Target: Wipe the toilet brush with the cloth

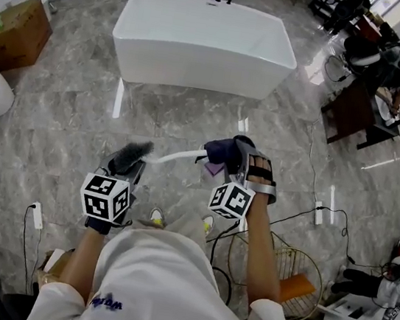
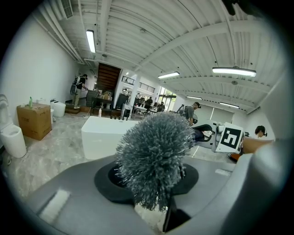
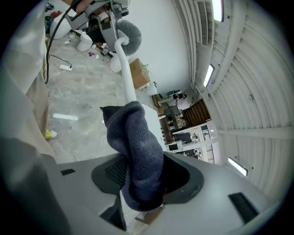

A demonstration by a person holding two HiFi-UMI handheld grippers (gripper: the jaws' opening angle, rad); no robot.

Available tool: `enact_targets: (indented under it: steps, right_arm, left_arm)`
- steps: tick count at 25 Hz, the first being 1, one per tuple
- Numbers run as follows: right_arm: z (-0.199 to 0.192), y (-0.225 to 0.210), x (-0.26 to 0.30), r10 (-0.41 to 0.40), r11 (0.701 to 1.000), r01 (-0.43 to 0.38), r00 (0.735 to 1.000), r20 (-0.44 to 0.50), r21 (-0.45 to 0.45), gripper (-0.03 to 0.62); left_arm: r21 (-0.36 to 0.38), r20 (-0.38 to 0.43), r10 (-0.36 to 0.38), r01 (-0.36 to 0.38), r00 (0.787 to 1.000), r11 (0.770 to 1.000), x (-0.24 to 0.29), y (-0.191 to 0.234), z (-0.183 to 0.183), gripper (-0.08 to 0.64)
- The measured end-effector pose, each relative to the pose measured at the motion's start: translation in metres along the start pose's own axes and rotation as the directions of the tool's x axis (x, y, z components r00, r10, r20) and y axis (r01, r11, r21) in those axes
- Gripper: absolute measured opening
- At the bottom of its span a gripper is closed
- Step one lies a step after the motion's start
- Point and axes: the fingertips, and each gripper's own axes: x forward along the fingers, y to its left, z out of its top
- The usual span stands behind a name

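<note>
Lower centre of head view: L tongs (image 1: 127, 169) are closed on the toilet brush (image 1: 132, 154) just behind its grey bristle head. Bristles fill centre of L gripper view. White handle (image 1: 178, 157) runs right across mid-frame to R tongs (image 1: 223, 165). R tongs grip dark blue cloth (image 1: 221, 151), bunched btwn jaws, upper fold against handle end. In R gripper view, handle rises from cloth to brush head at upper left. Beyond: grey marble floor (image 1: 191, 117), then white bathtub (image 1: 199, 66) at upper centre.

No legible txt; blue print on white shirt (image 1: 160, 276) too blurred.
</note>
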Motion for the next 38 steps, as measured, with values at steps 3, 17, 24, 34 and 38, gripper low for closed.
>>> enact_targets:
  steps: [3, 17, 24, 34, 38]
  right_arm:
    - [-0.010, -0.003, -0.001, -0.006, 1.000, 0.006, 1.000, -0.019, 0.007, 0.209]
    - [-0.029, -0.019, 0.004, -0.015, 0.999, 0.017, 0.999, -0.050, 0.028, 0.209]
    - [-0.019, -0.006, 0.006, 0.003, 0.999, -0.001, 0.999, -0.055, 0.034, 0.207]
    - [0.012, 0.002, 0.005, 0.019, 1.000, -0.019, 1.000, -0.017, 0.013, 0.206]
    - [0.026, 0.005, 0.005, 0.014, 1.000, -0.014, 1.000, -0.005, -0.003, 0.202]
  left_arm:
    - [0.013, 0.004, -0.010, 0.010, 1.000, 1.000, 0.001, -0.004, 0.003, 0.144]
    - [0.040, 0.025, -0.010, 0.009, 1.000, 0.999, 0.009, -0.014, 0.018, 0.144]
    - [0.023, 0.014, -0.005, 0.004, 1.000, 1.000, 0.009, -0.009, 0.009, 0.144]
    - [0.008, 0.013, 0.014, -0.014, 1.000, 1.000, 0.006, 0.000, 0.006, 0.143]
    - [0.015, 0.006, 0.020, -0.020, 1.000, 1.000, 0.007, 0.002, 0.008, 0.141]
